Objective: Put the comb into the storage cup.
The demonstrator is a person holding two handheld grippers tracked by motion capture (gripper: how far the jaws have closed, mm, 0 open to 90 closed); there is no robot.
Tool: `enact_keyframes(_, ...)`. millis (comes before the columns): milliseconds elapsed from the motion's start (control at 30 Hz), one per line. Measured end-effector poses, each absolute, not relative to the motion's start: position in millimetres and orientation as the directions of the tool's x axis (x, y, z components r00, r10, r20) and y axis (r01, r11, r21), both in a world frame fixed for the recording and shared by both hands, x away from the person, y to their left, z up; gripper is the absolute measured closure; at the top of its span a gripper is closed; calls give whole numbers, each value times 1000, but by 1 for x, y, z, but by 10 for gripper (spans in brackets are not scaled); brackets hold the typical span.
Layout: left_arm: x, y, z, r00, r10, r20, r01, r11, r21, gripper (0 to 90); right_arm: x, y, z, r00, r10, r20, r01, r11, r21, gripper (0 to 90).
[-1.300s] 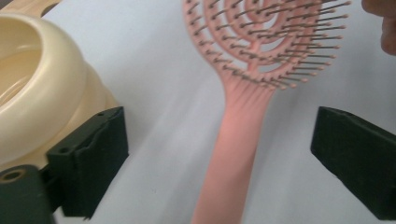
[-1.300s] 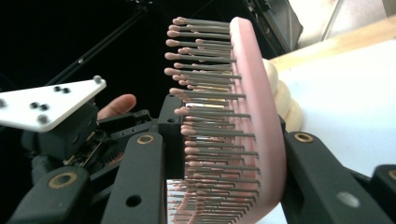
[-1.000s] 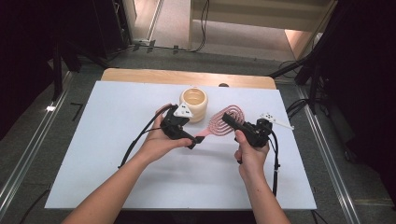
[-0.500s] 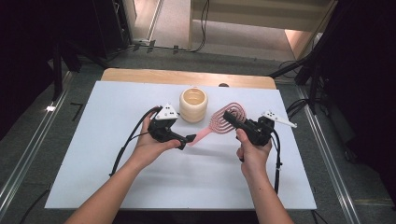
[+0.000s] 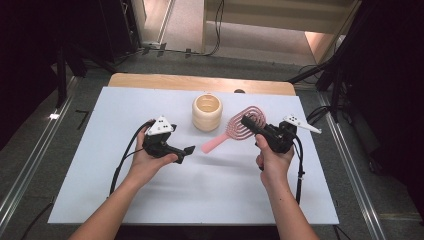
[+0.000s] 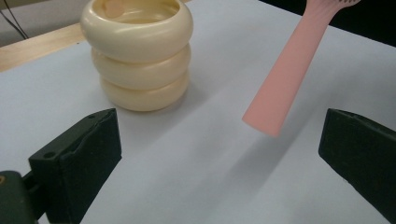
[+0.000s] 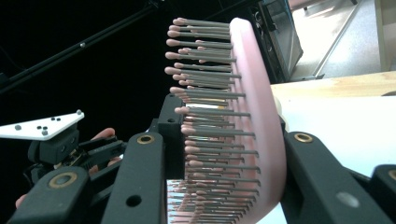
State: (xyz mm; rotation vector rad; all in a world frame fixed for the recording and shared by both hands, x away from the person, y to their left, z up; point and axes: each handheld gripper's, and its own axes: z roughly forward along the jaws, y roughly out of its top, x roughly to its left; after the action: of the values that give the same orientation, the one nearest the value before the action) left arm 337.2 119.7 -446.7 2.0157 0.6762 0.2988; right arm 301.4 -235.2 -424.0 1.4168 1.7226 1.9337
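A pink hairbrush (image 5: 222,140) hangs above the white mat, its handle pointing left and toward me. My right gripper (image 5: 251,123) is shut on its head; in the right gripper view one jaw of that gripper (image 7: 224,135) presses the bristles and the other the back of the hairbrush (image 7: 254,93). My left gripper (image 5: 186,151) is open, just left of the handle's free end and apart from it. In the left gripper view the handle (image 6: 285,79) hangs ahead between the wide jaws of the left gripper (image 6: 219,158), touching neither.
A cream ribbed cup (image 5: 207,112) stands upright behind the grippers, near the brush head; it sits ahead and left in the left gripper view (image 6: 140,51). The white mat (image 5: 225,195) lies on a wooden table (image 5: 200,82). Dark stands and cables ring the table.
My left gripper has drawn back to the left and toward me, away from the brush handle. The right gripper and the brush have stayed nearly in place.
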Motion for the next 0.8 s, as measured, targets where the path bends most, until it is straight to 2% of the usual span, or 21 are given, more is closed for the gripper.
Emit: enact_keyframes(800, 311, 184, -460, 780, 622, -69, 315, -295, 902, 0, 309, -244, -402, -542, 682, 491, 399, -306, 865, 623)
